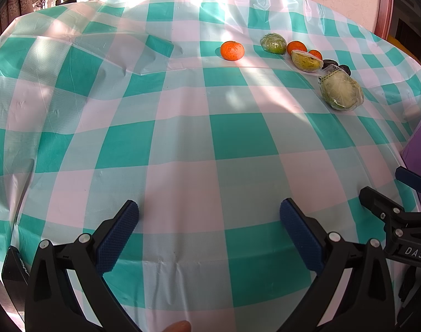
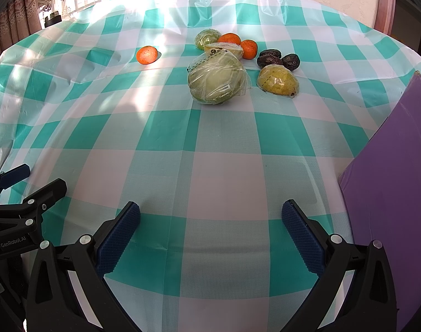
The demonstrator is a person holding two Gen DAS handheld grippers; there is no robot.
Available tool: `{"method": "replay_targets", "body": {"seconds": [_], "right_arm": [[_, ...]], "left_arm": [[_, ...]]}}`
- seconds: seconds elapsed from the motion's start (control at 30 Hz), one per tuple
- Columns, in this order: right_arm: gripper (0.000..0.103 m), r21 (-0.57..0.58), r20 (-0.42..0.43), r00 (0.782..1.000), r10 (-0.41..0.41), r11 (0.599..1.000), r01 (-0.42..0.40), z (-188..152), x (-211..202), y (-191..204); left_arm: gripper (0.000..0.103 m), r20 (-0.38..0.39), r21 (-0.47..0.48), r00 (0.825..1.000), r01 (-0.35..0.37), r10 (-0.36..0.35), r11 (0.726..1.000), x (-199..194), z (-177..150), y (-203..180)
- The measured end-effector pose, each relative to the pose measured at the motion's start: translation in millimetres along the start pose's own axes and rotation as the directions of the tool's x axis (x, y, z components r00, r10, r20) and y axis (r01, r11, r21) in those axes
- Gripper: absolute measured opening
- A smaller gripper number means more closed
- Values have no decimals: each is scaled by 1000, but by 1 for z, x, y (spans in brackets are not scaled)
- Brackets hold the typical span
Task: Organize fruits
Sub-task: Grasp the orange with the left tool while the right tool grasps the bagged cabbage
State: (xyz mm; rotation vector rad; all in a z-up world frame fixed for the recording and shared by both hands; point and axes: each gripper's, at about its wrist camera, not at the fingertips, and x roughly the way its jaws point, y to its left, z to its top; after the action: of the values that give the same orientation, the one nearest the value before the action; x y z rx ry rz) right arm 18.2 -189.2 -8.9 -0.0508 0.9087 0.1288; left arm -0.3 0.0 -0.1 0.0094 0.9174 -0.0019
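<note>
Nearest our cameras, we read "DAS" on the right gripper [image 1: 412, 185] body and "GenRobot.AI" on the left gripper [image 2: 30, 178]. We find both grippers spread wide and empty, hovering over the checked tablecloth [image 2: 224, 182], touching nothing. Right of them lies a purple board [image 2: 390, 188]. Farther off, we note a large wrapped green fruit [image 2: 217, 78] bearing an unreadable label, a wrapped yellow fruit [image 2: 278, 82] beside it, dark dates [image 2: 276, 58] and tangerines [image 2: 249, 49] behind, one tangerine [image 2: 146, 54] apart.
</note>
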Motion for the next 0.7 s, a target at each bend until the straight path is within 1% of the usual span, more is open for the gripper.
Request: {"method": "replay_targets", "body": {"seconds": [0.1, 0.17, 0.27, 0.4, 0.47, 0.57, 0.63, 0.67, 0.7], "right_arm": [[99, -1, -8, 1000, 0, 1000, 0, 1, 0, -1], [99, 3, -38, 999, 4, 1000, -3, 6, 2, -2], [99, 24, -47, 999, -12, 1000, 13, 17, 9, -3], [99, 60, -32, 999, 17, 998, -15, 42, 25, -6], [99, 76, -30, 1000, 5, 997, -2, 58, 36, -7], [98, 91, -21, 1000, 1, 996, 1, 80, 52, -9], [98, 88, -9, 1000, -12, 996, 13, 93, 59, -7], [96, 84, 0, 1000, -19, 996, 19, 98, 62, -5], [85, 81, 9, 1000, -25, 996, 24, 102, 64, -3]], "left_arm": [[102, 0, 0, 1000, 0, 0, 1000, 0, 0, 0], [102, 0, 0, 1000, 0, 0, 1000, 0, 0, 0], [102, 0, 0, 1000, 0, 0, 1000, 0, 0, 0], [102, 0, -1, 1000, 0, 0, 1000, 0, 0, 0], [102, -5, -1, 1000, 0, 0, 1000, 0, 1, 0], [102, -39, 5, 999, 2, -2, 1000, 3, 7, 0], [102, -61, 28, 998, 22, -21, 999, 10, 17, -1], [102, -75, 33, 997, 29, -26, 999, 15, 25, 0], [102, -89, 28, 996, 29, -26, 999, 21, 33, 2]]}}
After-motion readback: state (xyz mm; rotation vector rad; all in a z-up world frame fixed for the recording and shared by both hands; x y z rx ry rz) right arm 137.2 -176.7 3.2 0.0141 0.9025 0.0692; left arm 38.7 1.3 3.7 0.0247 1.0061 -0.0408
